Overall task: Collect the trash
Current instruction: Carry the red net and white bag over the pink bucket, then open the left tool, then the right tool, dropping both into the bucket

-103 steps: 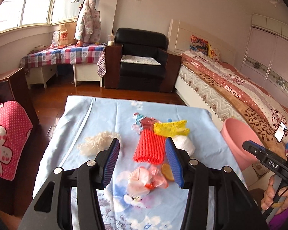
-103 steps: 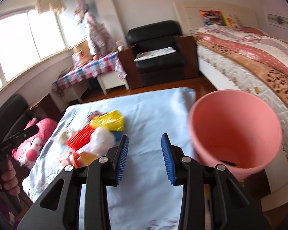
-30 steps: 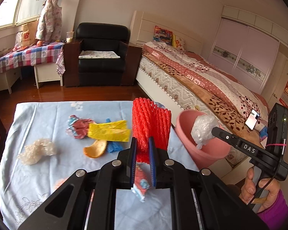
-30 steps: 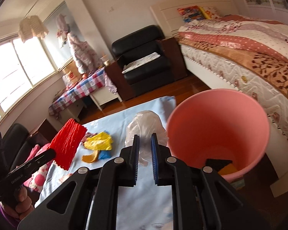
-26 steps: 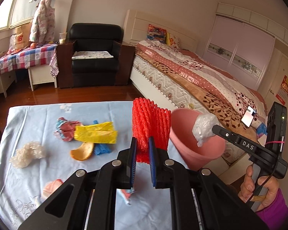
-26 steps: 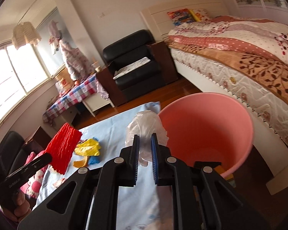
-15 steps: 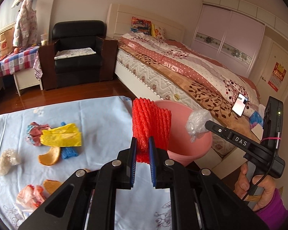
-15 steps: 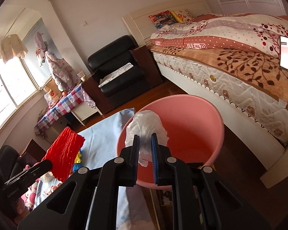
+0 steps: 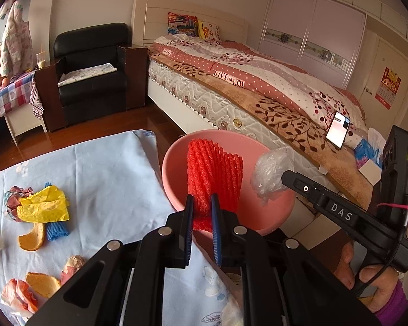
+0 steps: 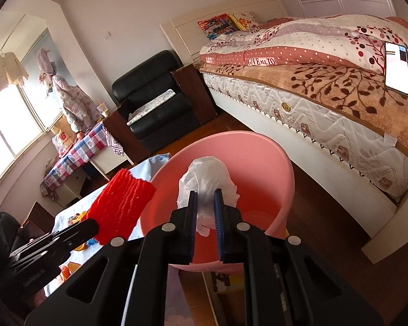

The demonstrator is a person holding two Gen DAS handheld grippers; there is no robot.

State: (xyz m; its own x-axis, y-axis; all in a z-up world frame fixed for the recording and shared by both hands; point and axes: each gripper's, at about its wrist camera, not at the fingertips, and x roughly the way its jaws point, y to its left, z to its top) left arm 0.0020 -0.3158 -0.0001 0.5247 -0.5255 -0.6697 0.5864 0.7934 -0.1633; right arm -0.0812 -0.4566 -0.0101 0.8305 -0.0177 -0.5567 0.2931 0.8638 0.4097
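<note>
Since 0.5 s ago both grippers are carrying their loads further over the pink bucket (image 9: 174, 163), which is now sitting directly behind them. Left gripper (image 9: 202, 217) is pinching the red foam net (image 9: 213, 174), held upright before the bucket mouth. Right gripper (image 10: 206, 217) is clamping the clear plastic bag (image 10: 206, 179) above the bucket opening. Yellow wrapper (image 9: 43, 206) and orange peel (image 9: 31, 239) are lying on the blue tablecloth (image 9: 106, 179).
</note>
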